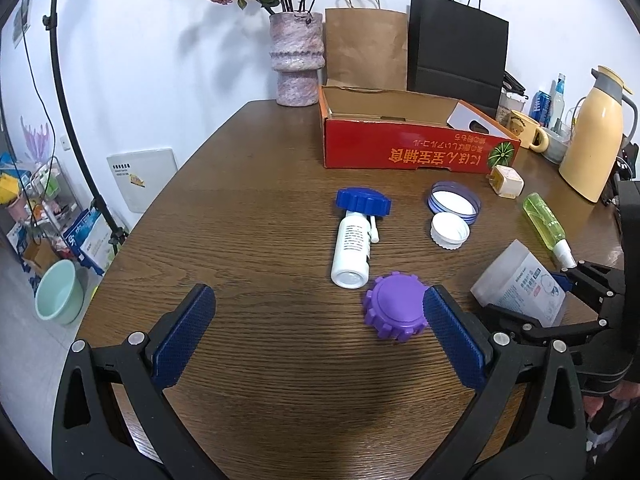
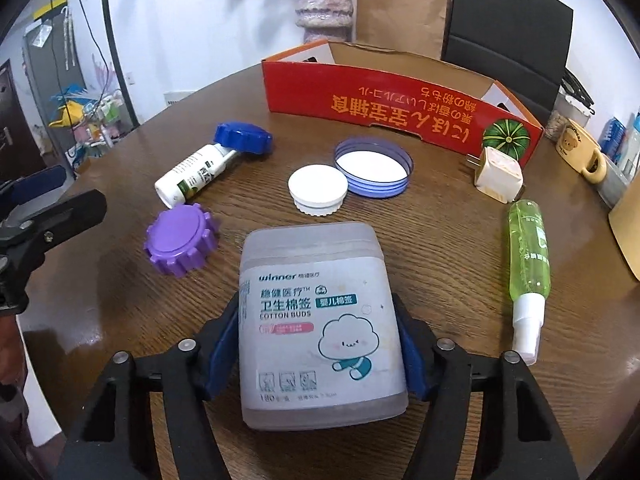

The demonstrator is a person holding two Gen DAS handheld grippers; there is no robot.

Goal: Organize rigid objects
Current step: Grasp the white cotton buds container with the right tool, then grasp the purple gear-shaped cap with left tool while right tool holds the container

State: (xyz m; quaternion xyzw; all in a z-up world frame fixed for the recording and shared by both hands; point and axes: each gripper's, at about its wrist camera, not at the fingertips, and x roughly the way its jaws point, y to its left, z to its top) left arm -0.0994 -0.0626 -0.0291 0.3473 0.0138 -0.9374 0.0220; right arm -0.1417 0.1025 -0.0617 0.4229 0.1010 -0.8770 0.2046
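Observation:
My right gripper (image 2: 318, 344) is shut on a frosted cotton-bud box (image 2: 320, 320), low over the table; the box also shows in the left wrist view (image 1: 520, 284). My left gripper (image 1: 320, 340) is open and empty; its right finger (image 1: 452, 336) is beside a purple ridged cap (image 1: 396, 310). On the table lie a white bottle (image 1: 352, 248), a dark blue cap (image 1: 362, 200), a white lid (image 1: 449, 230), a blue-rimmed lid (image 1: 454, 202), a plug adapter (image 1: 506, 180) and a green spray bottle (image 1: 546, 224). The red cardboard box (image 1: 400, 152) stands open behind them.
A pink vase (image 1: 296, 60) and paper bags (image 1: 456, 40) stand at the back. A yellow thermos (image 1: 596, 136) and a yellow mug (image 1: 524, 128) are at the right. The table's left edge (image 1: 152, 208) drops to a floor with clutter.

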